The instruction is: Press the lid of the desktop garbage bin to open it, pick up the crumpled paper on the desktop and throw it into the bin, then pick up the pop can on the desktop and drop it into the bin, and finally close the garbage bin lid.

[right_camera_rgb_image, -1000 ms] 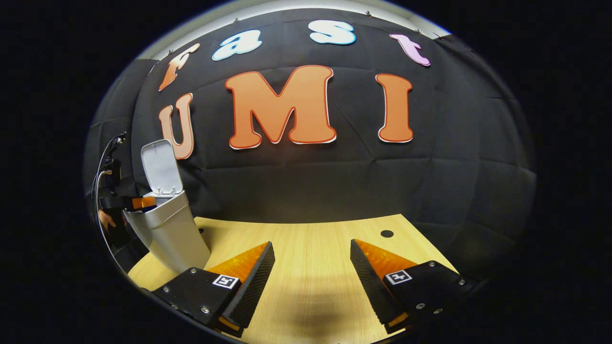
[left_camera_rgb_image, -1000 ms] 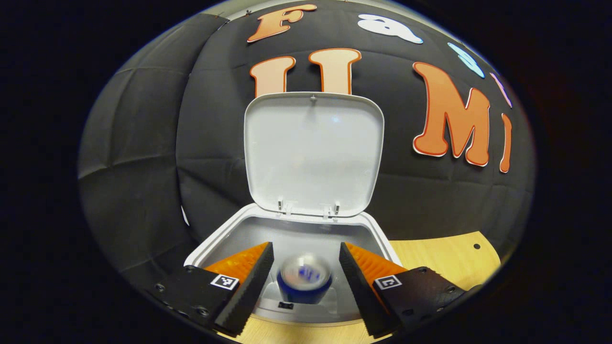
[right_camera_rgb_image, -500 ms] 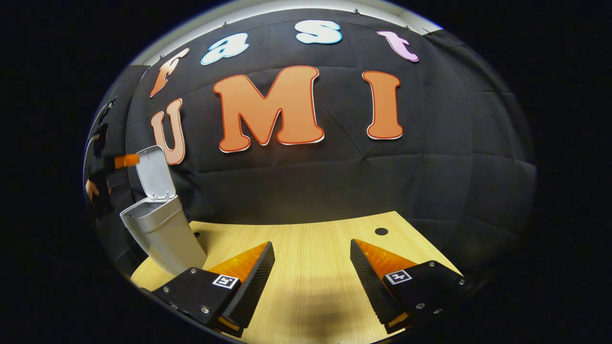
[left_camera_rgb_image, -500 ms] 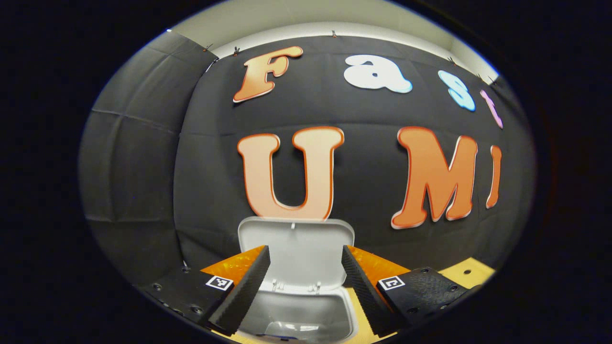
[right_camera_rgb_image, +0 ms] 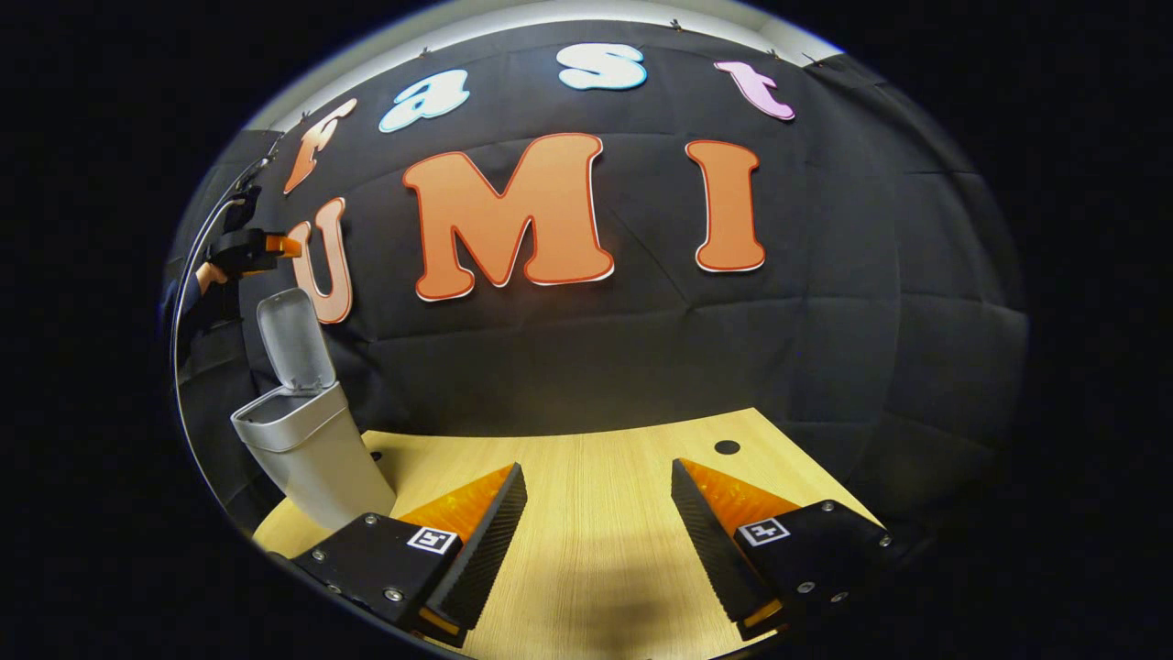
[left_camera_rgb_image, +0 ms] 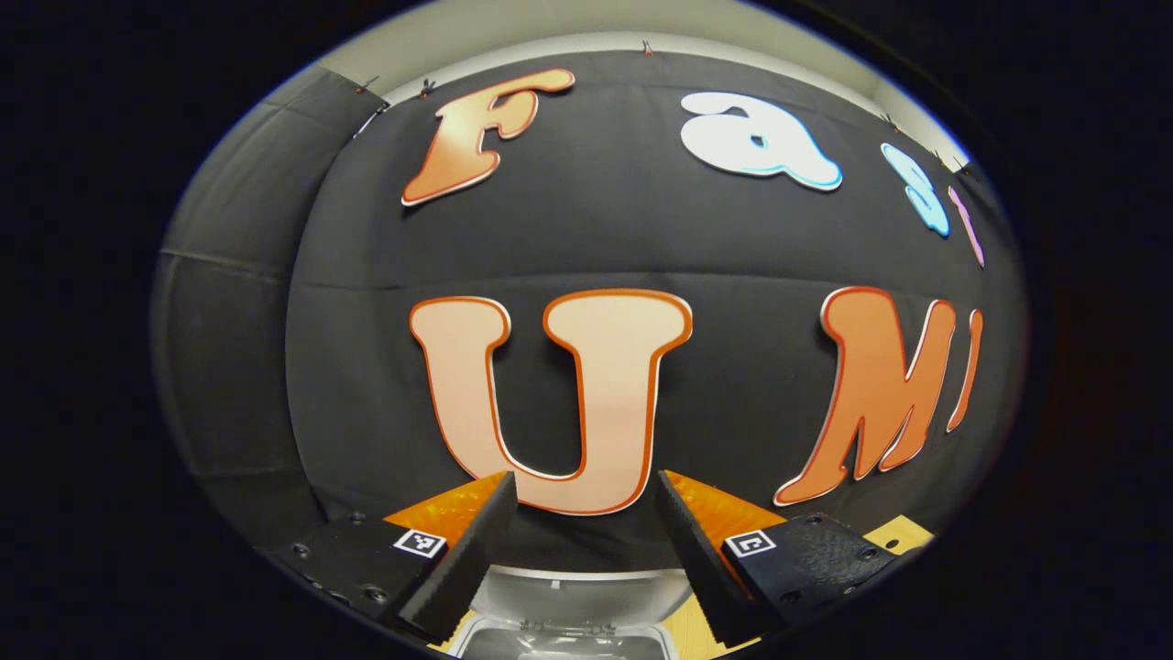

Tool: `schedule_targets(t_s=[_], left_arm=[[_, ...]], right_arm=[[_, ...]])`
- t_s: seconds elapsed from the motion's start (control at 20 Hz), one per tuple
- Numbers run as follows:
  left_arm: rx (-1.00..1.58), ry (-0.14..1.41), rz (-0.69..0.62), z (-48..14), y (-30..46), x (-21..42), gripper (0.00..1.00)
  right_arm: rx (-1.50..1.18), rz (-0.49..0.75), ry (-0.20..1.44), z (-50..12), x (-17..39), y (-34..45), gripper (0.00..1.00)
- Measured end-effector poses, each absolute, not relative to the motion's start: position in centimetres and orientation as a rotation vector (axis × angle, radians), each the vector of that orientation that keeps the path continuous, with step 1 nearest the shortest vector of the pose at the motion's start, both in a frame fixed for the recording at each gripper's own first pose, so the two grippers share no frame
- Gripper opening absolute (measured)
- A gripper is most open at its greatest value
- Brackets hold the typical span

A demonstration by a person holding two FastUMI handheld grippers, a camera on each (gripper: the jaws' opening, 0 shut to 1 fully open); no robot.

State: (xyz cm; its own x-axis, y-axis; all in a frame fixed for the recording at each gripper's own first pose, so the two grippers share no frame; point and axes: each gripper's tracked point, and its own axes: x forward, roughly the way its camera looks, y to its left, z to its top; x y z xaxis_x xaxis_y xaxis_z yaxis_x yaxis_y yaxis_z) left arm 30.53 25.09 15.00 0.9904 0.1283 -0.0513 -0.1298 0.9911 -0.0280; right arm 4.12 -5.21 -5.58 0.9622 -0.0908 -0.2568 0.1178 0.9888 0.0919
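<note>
Both grippers have released jaws: the left gripper [right_camera_rgb_image: 275, 246] hangs above the bin's [right_camera_rgb_image: 312, 454] raised lid [right_camera_rgb_image: 291, 341], the right gripper [right_camera_rgb_image: 594, 532] over bare tabletop [right_camera_rgb_image: 596, 458]

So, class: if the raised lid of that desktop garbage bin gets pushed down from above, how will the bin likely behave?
The lid stands upright on a rear hinge, so it will probably swing shut with little force. The desktop garbage bin is tall and narrow, likely light plastic, so a sideways shove might tip or slide it on the smooth wooden table. The left hand-held gripper hangs above the lid.

Light wooden desktop [right_camera_rgb_image: 596, 541], grey bin [right_camera_rgb_image: 307, 454] upright at its far-left corner.
</note>
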Motion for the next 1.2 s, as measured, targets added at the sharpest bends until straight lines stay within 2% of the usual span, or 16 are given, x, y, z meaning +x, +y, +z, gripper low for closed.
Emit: schedule_targets(t_s=[0.2, 0.3, 0.35, 0.7, 0.9, 1.2], left_arm=[[-0.061, 0.191, 0.125, 10.0, 25.4, 30.9, 0.95], [-0.063, 0.179, 0.114, 10.0, 25.4, 30.5, 0.95], [-0.053, 0.204, 0.117, 9.5, 25.4, 29.6, 0.93], [-0.066, 0.268, 0.080, 6.2, 23.9, 21.9, 0.93], [-0.083, 0.289, 0.086, 0.9, 22.9, 16.7, 0.93], [-0.112, 0.289, 0.112, -6.3, 21.9, 13.6, 0.95]], right_arm=[[0.103, -0.112, 0.264, -5.6, 3.8, -5.2, 0.95], [0.100, -0.111, 0.270, -5.7, 3.8, -5.0, 0.95], [0.099, -0.110, 0.274, -5.8, 3.7, -4.9, 0.95], [0.101, -0.096, 0.283, -6.4, 3.8, -4.2, 0.95], [0.103, -0.096, 0.282, -6.5, 3.7, -4.1, 0.95], [0.085, -0.052, 0.289, -6.8, 3.5, -2.5, 0.95]])
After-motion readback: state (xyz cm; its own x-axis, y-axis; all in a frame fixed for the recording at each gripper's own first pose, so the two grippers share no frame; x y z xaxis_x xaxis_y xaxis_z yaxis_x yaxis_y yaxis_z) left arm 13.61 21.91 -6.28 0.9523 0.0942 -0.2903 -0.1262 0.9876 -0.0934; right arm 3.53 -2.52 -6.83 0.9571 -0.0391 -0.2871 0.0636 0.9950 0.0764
